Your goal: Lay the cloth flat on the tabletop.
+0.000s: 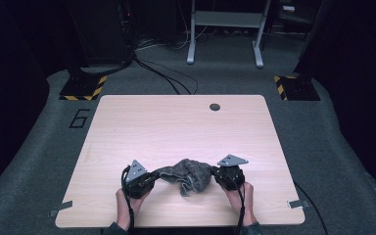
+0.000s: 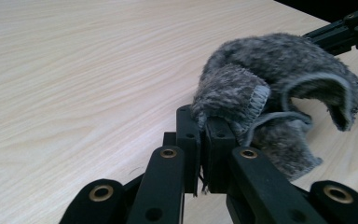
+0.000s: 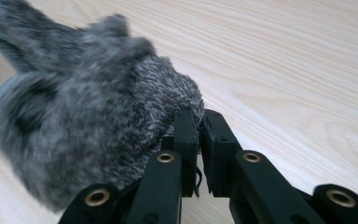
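A fuzzy grey cloth [image 1: 188, 175] hangs bunched between my two grippers near the table's front edge. My left gripper [image 1: 152, 178] pinches its left end; in the left gripper view the jaws [image 2: 204, 122] are shut on a stitched corner of the cloth [image 2: 270, 88]. My right gripper [image 1: 216, 175] pinches the right end; in the right gripper view its jaws [image 3: 198, 117] clamp a fold of the grey cloth [image 3: 88, 116]. The cloth's middle sags to the tabletop. The far gripper's black links [image 2: 345, 28] show at the top right of the left gripper view.
The light wooden table [image 1: 176, 122] has a dark round hole [image 1: 215, 106] near its far edge. Tape tabs mark the front corners [image 1: 61, 208]. Beyond the table lie cables, a grey floor and striped stand bases [image 1: 83, 88].
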